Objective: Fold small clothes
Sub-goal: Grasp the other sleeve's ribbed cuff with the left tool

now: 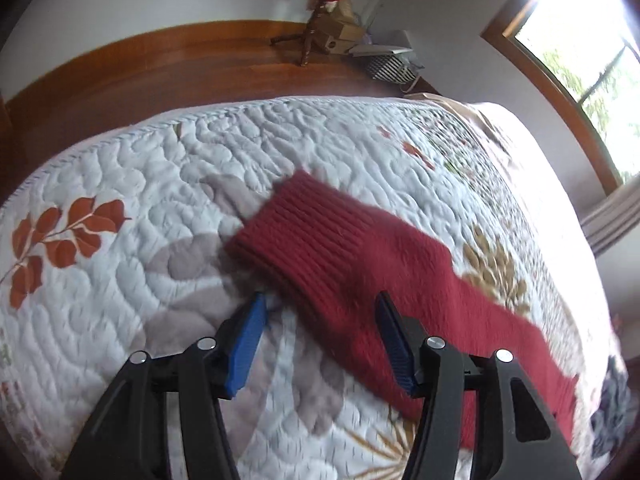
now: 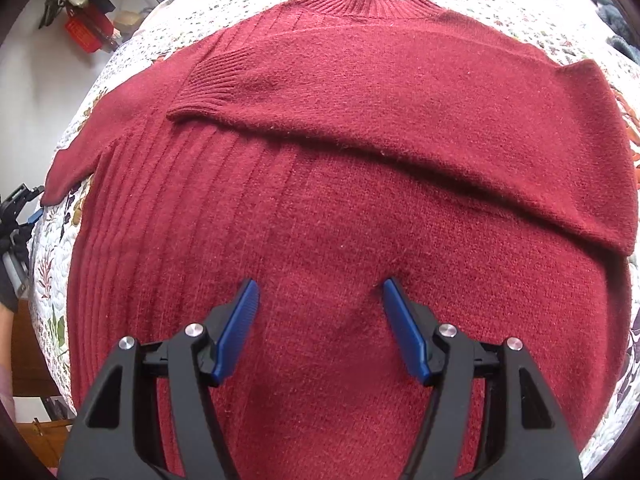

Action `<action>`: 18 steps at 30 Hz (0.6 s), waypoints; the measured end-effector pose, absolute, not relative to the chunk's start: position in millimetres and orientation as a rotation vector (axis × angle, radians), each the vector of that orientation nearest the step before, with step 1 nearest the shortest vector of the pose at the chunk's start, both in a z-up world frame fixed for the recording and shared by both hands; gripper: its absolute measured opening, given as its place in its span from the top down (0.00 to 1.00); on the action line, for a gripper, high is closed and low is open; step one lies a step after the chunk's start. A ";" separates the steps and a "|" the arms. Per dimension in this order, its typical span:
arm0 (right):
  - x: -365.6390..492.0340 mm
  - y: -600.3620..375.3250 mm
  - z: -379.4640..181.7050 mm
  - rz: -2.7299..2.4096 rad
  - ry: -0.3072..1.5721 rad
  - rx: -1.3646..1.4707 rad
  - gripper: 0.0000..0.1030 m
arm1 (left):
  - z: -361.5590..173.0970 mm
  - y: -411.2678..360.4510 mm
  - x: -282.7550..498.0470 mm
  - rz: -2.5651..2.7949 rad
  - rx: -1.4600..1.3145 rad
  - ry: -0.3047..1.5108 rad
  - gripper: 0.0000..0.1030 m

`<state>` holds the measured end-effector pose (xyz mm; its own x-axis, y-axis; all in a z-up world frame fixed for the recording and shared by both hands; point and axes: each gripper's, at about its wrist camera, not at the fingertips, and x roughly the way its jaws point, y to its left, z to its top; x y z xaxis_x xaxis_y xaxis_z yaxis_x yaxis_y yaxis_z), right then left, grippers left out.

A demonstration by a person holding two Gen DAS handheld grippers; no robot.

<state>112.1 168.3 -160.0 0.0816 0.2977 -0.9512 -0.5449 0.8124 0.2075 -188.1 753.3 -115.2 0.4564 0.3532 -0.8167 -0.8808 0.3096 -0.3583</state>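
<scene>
A dark red knitted sweater (image 2: 340,184) lies flat on the quilted bedspread (image 2: 120,64), collar at the far end. One sleeve (image 2: 400,112) is folded across the chest, cuff to the left. The other sleeve (image 1: 360,264) stretches out over the quilt, ribbed cuff towards the far left in the left wrist view. My left gripper (image 1: 320,304) is open just above that sleeve, near the cuff, one finger on each side. My right gripper (image 2: 320,292) is open over the sweater's lower body, nothing between its fingers. At the left edge of the right wrist view the left gripper (image 2: 20,208) shows.
The white floral quilt (image 1: 140,184) covers the whole bed. Beyond its far edge are a wooden floor (image 1: 160,64), a wooden stand (image 1: 312,28) with boxes and a window (image 1: 580,48). Dark cloth (image 1: 612,412) lies at the quilt's right edge.
</scene>
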 end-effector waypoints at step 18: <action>110.7 192.1 -167.4 0.618 1.345 -0.268 0.31 | -98.0 771.4 -172.2 0.913 -0.840 0.651 0.91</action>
